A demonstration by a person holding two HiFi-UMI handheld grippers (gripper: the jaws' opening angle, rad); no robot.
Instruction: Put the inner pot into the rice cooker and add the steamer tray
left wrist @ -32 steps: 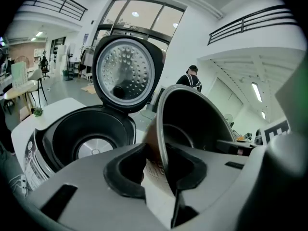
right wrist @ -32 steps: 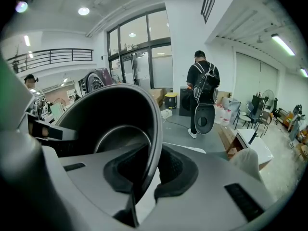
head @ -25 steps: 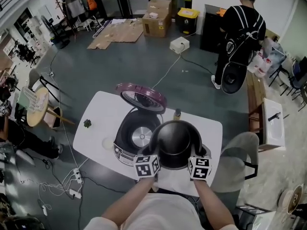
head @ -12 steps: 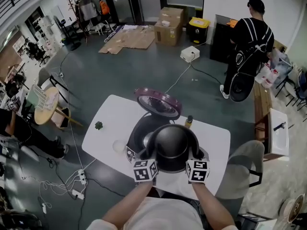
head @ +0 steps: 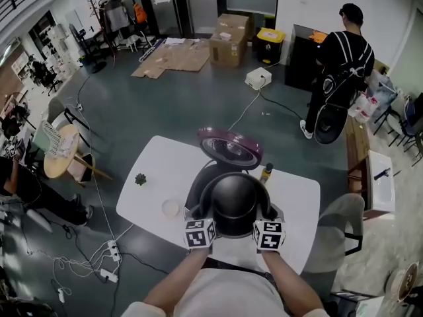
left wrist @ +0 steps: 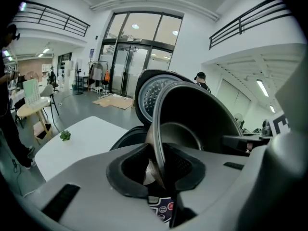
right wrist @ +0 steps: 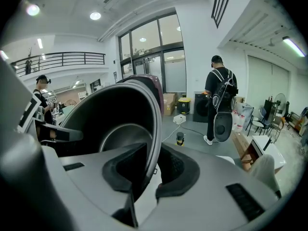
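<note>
**Inner pot held by both grippers over the open rice cooker**

Closest to the person, the left gripper (head: 202, 218) and the right gripper (head: 264, 218) are side by side in front of the chest, each with its marker cube facing up. In the left gripper view, the jaws are clenched on the thin rim of the inner pot (head: 232, 200), with one pad inside the wall and one outside. The right gripper view shows the same kind of grasp on the opposite side of the rim. The pot is dark and round, and its mouth faces up. It hangs between the two grippers, directly over the rice cooker (head: 194, 191), and covers most of the cooker's opening in the head view.

The cooker stands on a white table (head: 155, 177). Its purple-edged lid (head: 231, 148) is open and stands up at the far side. On the table, a small bottle (head: 266, 173) stands just beside the cooker on the right. A little green plant (head: 141, 179) and a pale round dish (head: 171, 208) lie to the left, apart from the cooker.

Farther away, on the dark floor, there are cardboard boxes (head: 229, 38) and a yellow bin (head: 271, 43). A person in black (head: 338, 58) stands with their back turned.
</note>
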